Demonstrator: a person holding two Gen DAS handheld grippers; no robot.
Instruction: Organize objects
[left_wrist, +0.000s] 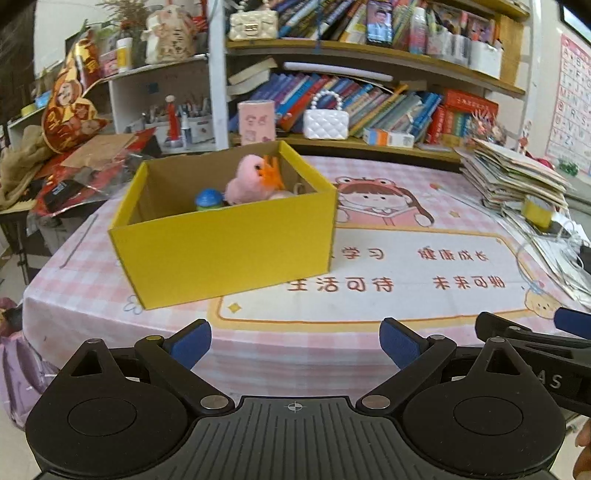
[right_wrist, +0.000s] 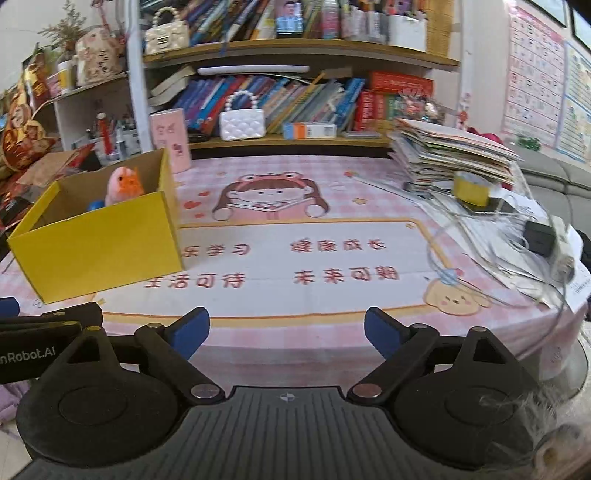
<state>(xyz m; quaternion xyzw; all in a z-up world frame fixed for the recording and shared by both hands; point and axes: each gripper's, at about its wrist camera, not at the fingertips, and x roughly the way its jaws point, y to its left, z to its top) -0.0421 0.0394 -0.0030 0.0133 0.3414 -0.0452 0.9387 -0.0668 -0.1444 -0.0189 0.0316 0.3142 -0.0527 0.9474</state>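
A yellow cardboard box (left_wrist: 225, 251) stands open on the left part of the pink checked tablecloth (left_wrist: 406, 266); it also shows at the left of the right wrist view (right_wrist: 99, 243). Inside it sit a pink plush toy with an orange crest (left_wrist: 251, 181) and a blue and green capped object (left_wrist: 208, 199); the plush shows in the right wrist view (right_wrist: 122, 184) too. My left gripper (left_wrist: 295, 343) is open and empty, held back at the table's near edge. My right gripper (right_wrist: 286, 334) is open and empty, also at the near edge, to the right of the left one.
A stack of papers and books (right_wrist: 450, 155) with a yellow tape roll (right_wrist: 471, 188), cables and a black adapter (right_wrist: 539, 238) crowds the right side. Bookshelves with a white handbag (right_wrist: 242, 125) and a pink box (right_wrist: 170, 138) line the back. Clutter (left_wrist: 74, 162) lies left of the box.
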